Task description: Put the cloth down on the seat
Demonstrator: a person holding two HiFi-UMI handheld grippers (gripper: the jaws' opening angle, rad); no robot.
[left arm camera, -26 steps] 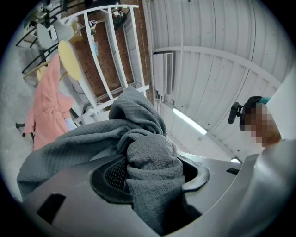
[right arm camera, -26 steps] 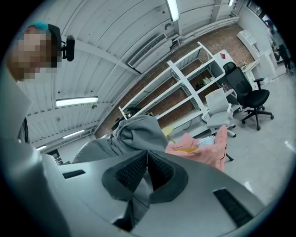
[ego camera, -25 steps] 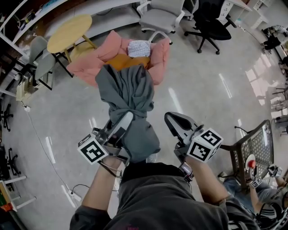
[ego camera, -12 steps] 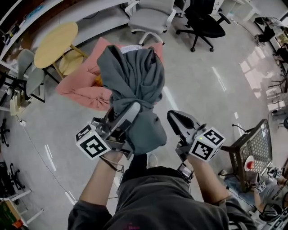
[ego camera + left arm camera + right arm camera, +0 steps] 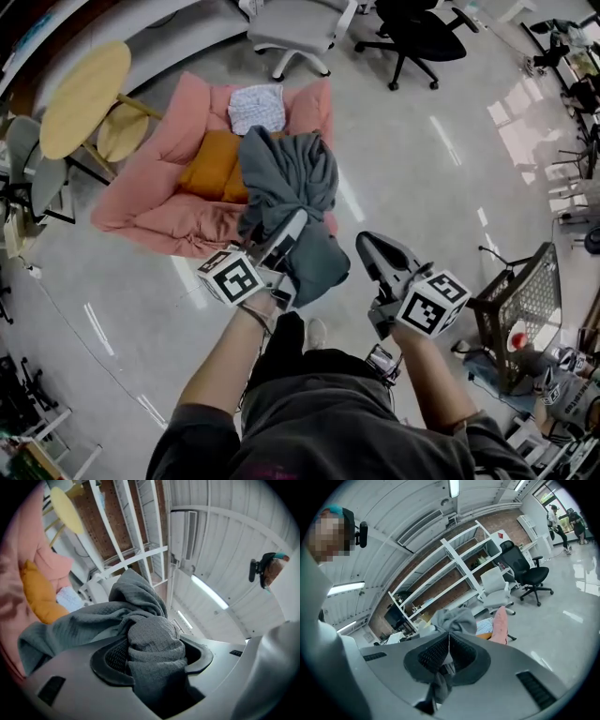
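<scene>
A grey cloth (image 5: 286,183) is bunched in my left gripper (image 5: 286,239), which is shut on it. Its top billows over the near right part of the pink seat (image 5: 159,206), and a tail hangs below the jaws. In the left gripper view the cloth (image 5: 140,606) fills the gap between the pads of the left gripper (image 5: 154,644). An orange cushion (image 5: 208,164) and a patterned white cloth (image 5: 256,106) lie on the seat. My right gripper (image 5: 373,251) is shut and holds nothing, just right of the hanging tail. In the right gripper view, the right gripper (image 5: 449,644) has its pads together.
A round yellow table (image 5: 84,84) stands left of the seat. Behind the seat are a grey office chair (image 5: 300,23) and a black one (image 5: 422,33). A black mesh basket (image 5: 525,309) and another person (image 5: 553,384) are at the right. Grey chairs (image 5: 28,169) stand at the far left.
The left gripper has carried the cloth forward and lower over the pink seat, which now shows more fully. The right gripper has stayed shut beside it.
</scene>
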